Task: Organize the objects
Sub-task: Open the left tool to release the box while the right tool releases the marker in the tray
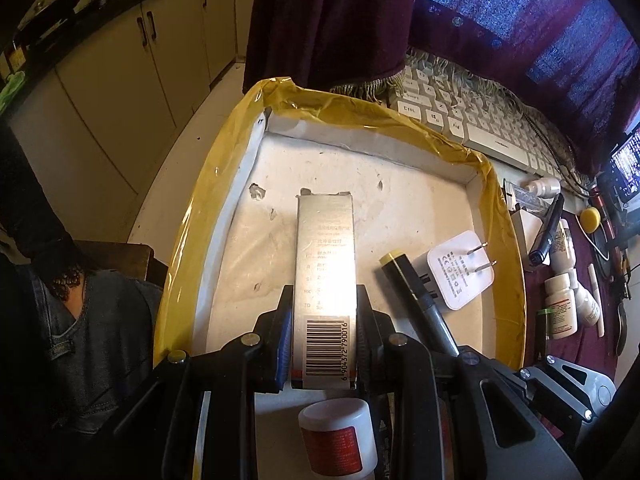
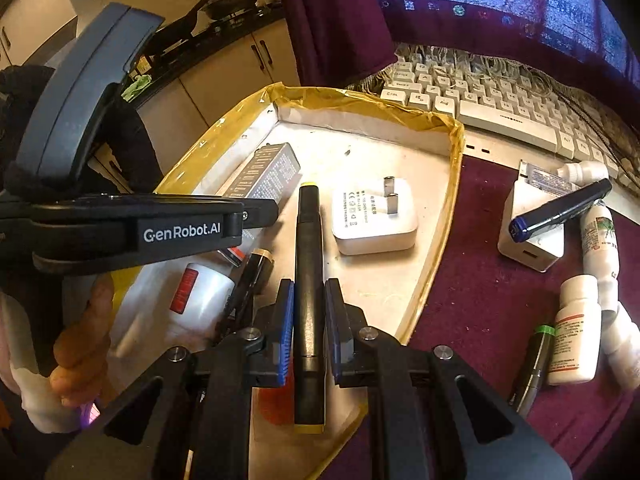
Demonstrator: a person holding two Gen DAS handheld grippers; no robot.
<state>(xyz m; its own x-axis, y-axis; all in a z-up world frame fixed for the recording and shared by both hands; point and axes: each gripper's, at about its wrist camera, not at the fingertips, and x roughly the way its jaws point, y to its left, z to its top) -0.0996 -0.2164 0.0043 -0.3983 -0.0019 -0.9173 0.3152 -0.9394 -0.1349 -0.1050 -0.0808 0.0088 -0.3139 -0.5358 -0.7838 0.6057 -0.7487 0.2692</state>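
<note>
Tray: shallow white box with a yellow taped rim, on a maroon cloth; a keyboard lies beyond its far edge.
Left gripper: jaws clamped on a silver carton, barcode end nearest, far end over the tray floor.
Right gripper: jaws clenched on a black marker with yellow ends, over the tray's near right side.
Charger: white, prongs up, in the tray right of the marker.
Bottle: white, red label, at the tray's near edge.
Outside, right: bottles, pens and a second charger on the cloth.
</note>
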